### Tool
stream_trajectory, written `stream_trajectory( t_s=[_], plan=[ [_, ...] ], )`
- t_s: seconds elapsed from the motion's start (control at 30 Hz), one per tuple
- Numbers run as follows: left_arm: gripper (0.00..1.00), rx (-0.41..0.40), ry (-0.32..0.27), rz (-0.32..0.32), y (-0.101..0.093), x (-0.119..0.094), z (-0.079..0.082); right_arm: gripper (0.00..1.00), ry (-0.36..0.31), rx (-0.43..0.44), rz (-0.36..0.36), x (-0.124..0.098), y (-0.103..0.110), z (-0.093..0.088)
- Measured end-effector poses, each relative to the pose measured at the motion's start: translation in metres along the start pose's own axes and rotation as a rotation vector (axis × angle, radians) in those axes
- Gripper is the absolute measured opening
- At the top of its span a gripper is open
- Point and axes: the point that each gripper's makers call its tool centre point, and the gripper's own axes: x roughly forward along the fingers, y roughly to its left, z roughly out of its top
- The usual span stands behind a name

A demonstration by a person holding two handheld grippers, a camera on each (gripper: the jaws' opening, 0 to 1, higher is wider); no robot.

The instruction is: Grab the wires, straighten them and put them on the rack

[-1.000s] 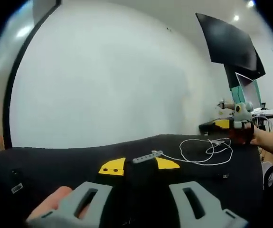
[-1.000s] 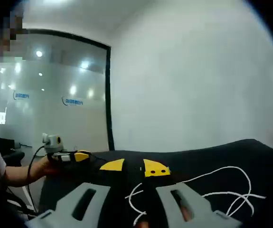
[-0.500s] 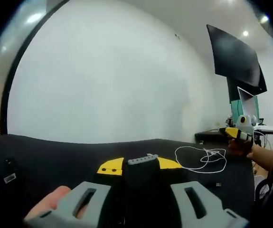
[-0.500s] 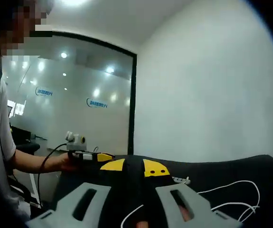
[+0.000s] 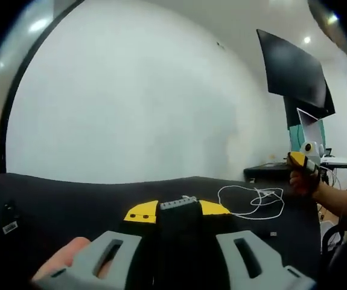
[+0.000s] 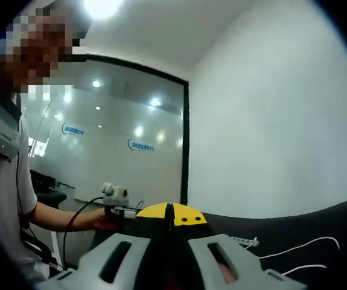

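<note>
Wire not grabbed yet, both grippers up off the table.
White wire [image 5: 254, 202] coiled loose near table [image 5: 70, 199] far right edge. Left gripper [image 5: 179, 251] and right gripper [image 6: 170, 257] jaws closed, empty. Wire looks light, limp: pinch near an end.

White wires [image 5: 254, 202] lower right on a black tabletop [image 5: 64, 199], grey jaws with yellow tips on the left gripper [image 5: 176, 208] and right gripper [image 6: 172, 214], white wall [image 5: 131, 103], black screen [image 5: 291, 72] upper right.

white wall [image 5: 131, 103] | glass partition [image 6: 119, 145] (ceiling lights reflected) | wall-mounted dark screen [image 5: 291, 75]
</note>
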Motion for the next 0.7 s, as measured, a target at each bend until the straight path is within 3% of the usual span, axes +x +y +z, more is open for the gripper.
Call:
stream_trajectory(
  t_s=[0.03, 0.1, 0.2, 0.3, 0.43, 0.5, 0.53, 0.57, 0.63, 0.7],
  plan=[
    [0.2, 0.008, 0.018, 0.012, 0.005, -0.001, -0.003, 0.0, 0.011, 0.01, -0.009, 0.0, -0.001, -0.003],
    [0.17, 0.004, -0.002, 0.012, 0.003, -0.003, 0.001, 0.0, 0.027, 0.015, -0.026, -0.001, -0.004, -0.006],
    [0.17, -0.008, 0.01, -0.018, -0.004, -0.001, -0.001, 0.01, 0.059, 0.016, -0.07, -0.001, -0.013, -0.014],
    [0.17, 0.042, 0.083, -0.105, -0.027, 0.001, -0.015, 0.04, 0.111, 0.013, -0.113, -0.001, -0.025, -0.027],
    [0.17, 0.106, 0.134, -0.155, -0.046, 0.003, -0.026, 0.04, 0.157, 0.0, -0.113, 0.0, -0.024, -0.038],
    [0.16, 0.164, 0.217, -0.192, -0.055, 0.001, -0.036, 0.05, 0.181, -0.029, -0.094, 0.002, -0.019, -0.044],
    [0.16, 0.239, 0.232, -0.197, -0.058, 0.0, -0.035, 0.05, 0.19, -0.04, -0.09, 0.003, -0.018, -0.046],
    [0.16, 0.34, 0.242, -0.226, -0.066, -0.003, -0.033, 0.05, 0.197, -0.052, -0.087, 0.003, -0.018, -0.047],
    [0.16, 0.354, 0.273, -0.339, -0.093, -0.011, -0.031, 0.06, 0.196, -0.1, -0.092, 0.003, -0.018, -0.046],
    [0.16, 0.404, 0.355, -0.422, -0.109, -0.021, -0.041, 0.06, 0.171, -0.128, -0.115, 0.001, -0.021, -0.039]
  ],
)
